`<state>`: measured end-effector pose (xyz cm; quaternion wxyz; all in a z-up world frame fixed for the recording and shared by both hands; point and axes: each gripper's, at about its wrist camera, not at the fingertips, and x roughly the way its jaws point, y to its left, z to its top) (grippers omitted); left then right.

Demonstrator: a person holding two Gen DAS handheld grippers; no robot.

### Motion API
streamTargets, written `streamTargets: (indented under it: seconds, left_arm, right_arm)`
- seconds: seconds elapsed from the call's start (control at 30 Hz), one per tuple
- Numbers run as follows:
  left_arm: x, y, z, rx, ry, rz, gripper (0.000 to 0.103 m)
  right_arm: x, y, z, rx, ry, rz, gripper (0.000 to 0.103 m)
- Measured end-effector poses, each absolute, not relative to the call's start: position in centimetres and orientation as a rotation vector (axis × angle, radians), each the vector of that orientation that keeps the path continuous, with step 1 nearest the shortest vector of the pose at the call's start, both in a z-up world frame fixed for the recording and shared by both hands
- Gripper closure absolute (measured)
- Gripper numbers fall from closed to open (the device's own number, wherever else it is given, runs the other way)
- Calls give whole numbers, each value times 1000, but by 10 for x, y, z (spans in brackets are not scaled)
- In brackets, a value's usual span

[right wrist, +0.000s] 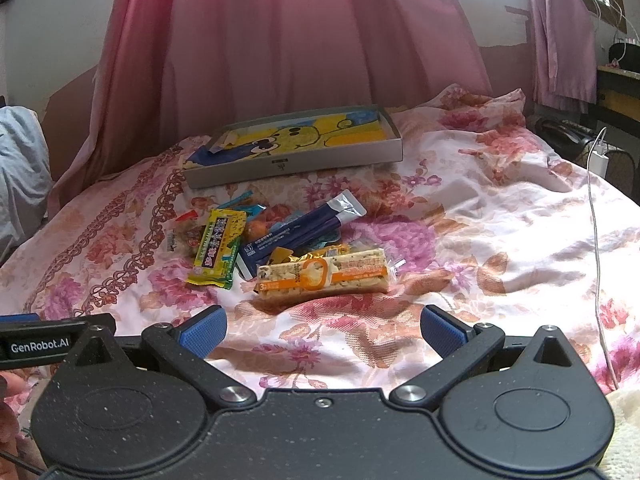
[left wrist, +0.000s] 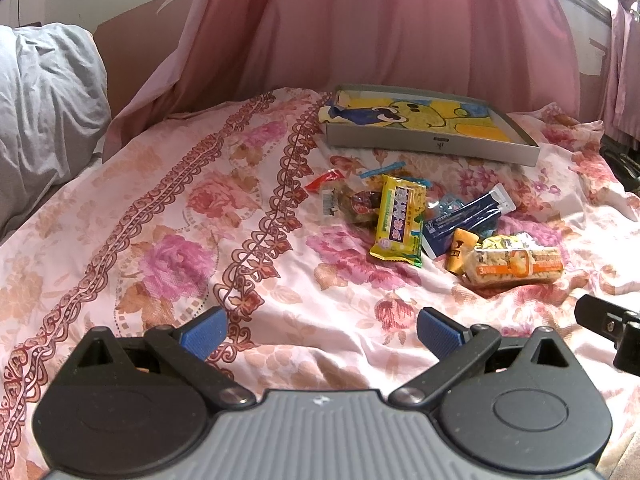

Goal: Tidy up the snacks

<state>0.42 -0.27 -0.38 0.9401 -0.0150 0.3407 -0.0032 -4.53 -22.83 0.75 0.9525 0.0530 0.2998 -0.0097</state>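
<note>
A heap of snack packets lies on the floral bedspread [left wrist: 168, 216]. In it are a yellow-green packet [left wrist: 399, 220] [right wrist: 218, 249], a dark blue stick pack [left wrist: 466, 216] [right wrist: 300, 229], an orange-banded cracker bar [left wrist: 516, 266] [right wrist: 326, 275] and a red-ended clear wrapper [left wrist: 340, 196]. Behind them sits a shallow grey box [left wrist: 432, 145] [right wrist: 296, 166] lined with a yellow cartoon picture. My left gripper [left wrist: 320, 330] is open and empty, short of the heap. My right gripper [right wrist: 323, 330] is open and empty too, just before the cracker bar.
Pink curtains [left wrist: 360, 28] hang behind the bed. A grey pillow [left wrist: 44, 92] lies at the left. A white charger cable [right wrist: 596, 240] runs down the bed's right side. The other gripper's body shows at each view's edge [left wrist: 612, 332] [right wrist: 44, 346].
</note>
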Motion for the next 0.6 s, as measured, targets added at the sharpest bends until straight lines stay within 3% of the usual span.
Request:
streamTargets:
  seconds: [0.6]
  left_arm:
    - [43, -19, 4, 14, 724, -43, 0]
  right_arm:
    - [-12, -247, 1, 206, 701, 14, 1]
